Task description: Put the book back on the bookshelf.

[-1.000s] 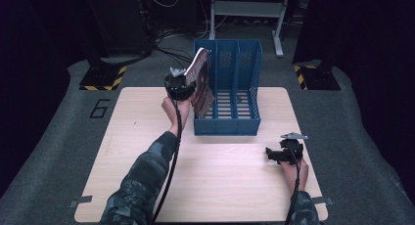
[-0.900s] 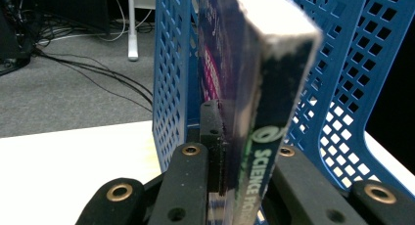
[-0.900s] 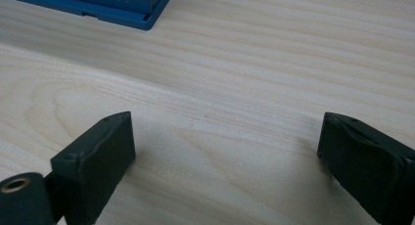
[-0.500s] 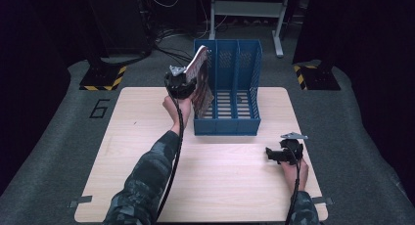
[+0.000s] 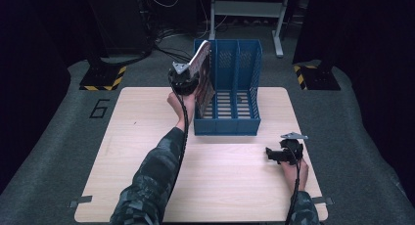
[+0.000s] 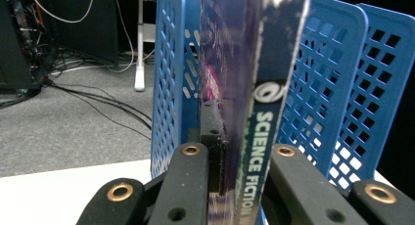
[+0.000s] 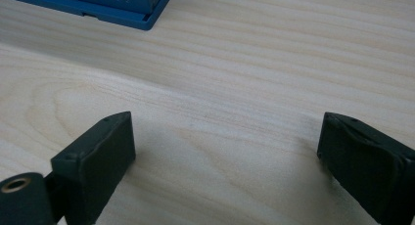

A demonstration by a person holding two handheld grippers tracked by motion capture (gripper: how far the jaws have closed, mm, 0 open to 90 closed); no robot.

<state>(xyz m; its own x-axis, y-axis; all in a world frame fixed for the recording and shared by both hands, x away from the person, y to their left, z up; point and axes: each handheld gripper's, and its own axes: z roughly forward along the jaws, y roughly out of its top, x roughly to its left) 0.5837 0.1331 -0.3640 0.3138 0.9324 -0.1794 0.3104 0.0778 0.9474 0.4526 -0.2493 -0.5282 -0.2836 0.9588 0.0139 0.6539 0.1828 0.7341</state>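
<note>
- Step: filing – left gripper [image 5: 188,77] fingers pinching book [image 5: 201,68], tilted over rack [image 5: 227,124] left slot.
- Next, likely: straighten, lower in.
- Right gripper [image 5: 284,154] fingers spread, near rack – on surface [image 5: 122,137].

Brightly lit table [image 5: 147,137] amid dark surroundings; soft, grainy high view; blurred book [image 6: 254,88] close up in left gripper view.

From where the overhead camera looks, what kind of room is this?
Probably a lab or recording workspace: a light wooden table on grey carpet, loose cables behind it, and black-and-yellow hazard-striped stand bases.
</note>
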